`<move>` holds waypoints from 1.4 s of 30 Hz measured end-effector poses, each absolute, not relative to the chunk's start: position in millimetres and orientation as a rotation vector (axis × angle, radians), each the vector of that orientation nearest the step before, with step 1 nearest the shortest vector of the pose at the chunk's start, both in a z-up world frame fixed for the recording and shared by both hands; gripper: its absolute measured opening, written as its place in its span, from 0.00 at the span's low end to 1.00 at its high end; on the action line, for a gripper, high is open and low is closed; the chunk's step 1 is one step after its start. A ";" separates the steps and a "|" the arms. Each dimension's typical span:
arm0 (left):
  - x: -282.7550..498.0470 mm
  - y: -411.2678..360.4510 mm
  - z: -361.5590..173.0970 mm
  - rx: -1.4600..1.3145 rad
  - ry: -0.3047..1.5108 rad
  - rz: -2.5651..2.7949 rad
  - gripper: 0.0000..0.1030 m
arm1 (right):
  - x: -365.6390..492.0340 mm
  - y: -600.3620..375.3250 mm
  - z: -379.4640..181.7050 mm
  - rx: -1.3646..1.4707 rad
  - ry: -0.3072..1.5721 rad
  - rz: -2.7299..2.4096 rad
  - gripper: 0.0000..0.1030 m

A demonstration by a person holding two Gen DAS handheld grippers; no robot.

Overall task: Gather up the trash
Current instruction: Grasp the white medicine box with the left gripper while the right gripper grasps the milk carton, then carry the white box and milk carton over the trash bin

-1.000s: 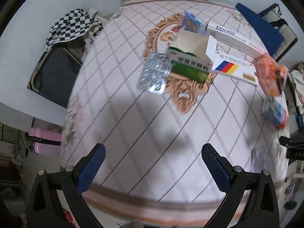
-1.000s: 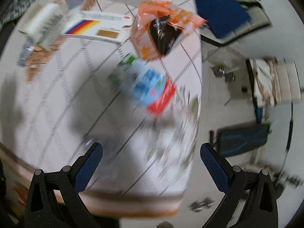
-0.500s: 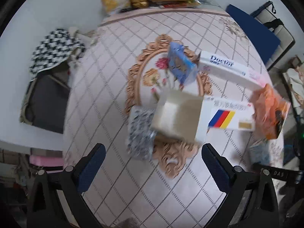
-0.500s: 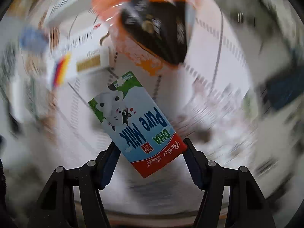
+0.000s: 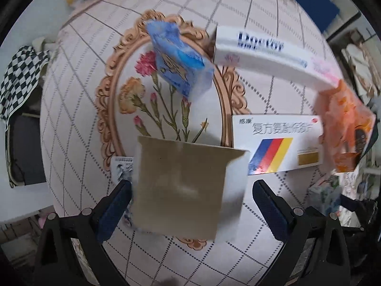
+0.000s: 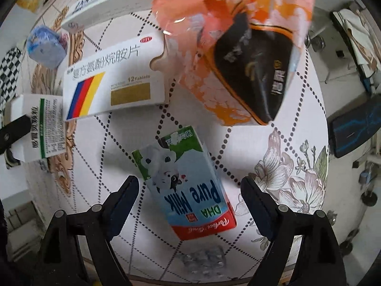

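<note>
**Ana:** Progress, as I judge it, is close to nil. All the rubbish lies on the table (image 5: pixel 78 119), and I see no bin or bag in either view.

**Ben:** What about the right claw (image 6: pixel 190 186)?

**Ana:** It points down over the milk carton (image 6: pixel 181 166). Its jaws have just been opening and stand wide. The carton lies slantwise between them, and neither pad touches it. So nothing is held there.

**Ben:** And the left claw (image 5: pixel 190 188)?

**Ana:** Wide too. The open cardboard box (image 5: pixel 185 166) sits between its fingers. One finger is just beside the box's edge, the other apart from it. The picture is blurred, but I see no squeeze. A foil blister pack (image 5: pixel 123 166) peeks out beside that nearer finger.

**Ben:** What is left, then?

**Ana:** Everything, I'd say. Beyond the left claw's tips lie a blue packet (image 5: pixel 178 64), a long white box (image 5: pixel 262 52) and a striped tablet box (image 5: pixel 276 145). Ahead of the right claw's tips is an orange wrapper (image 6: pixel 238 59). Under its fingers, near the table edge, lies some clear crumpled plastic (image 6: pixel 204 259).

**Ben:** Next step?

**Ana:** Probably each claw closes on the item between its fingers. Where they would take them, I cannot tell.
</note>
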State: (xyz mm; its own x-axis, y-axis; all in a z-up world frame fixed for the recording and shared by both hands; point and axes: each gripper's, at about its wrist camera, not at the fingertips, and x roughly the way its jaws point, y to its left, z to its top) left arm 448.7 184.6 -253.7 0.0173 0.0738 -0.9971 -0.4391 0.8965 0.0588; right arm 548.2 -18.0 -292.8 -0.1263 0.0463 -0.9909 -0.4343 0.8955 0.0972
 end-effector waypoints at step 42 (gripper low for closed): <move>37.4 61.1 -134.4 -0.365 1.116 0.417 0.81 | 153.9 -137.2 -142.1 -0.078 1.274 0.466 0.54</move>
State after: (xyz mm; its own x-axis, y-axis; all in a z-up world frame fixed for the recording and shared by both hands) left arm 37.4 61.0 -134.4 0.3777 0.1390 -0.9154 -0.4959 0.8653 -0.0732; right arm 153.9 -137.2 -142.1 0.2133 0.2928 -0.9321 -0.3781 0.9044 0.1976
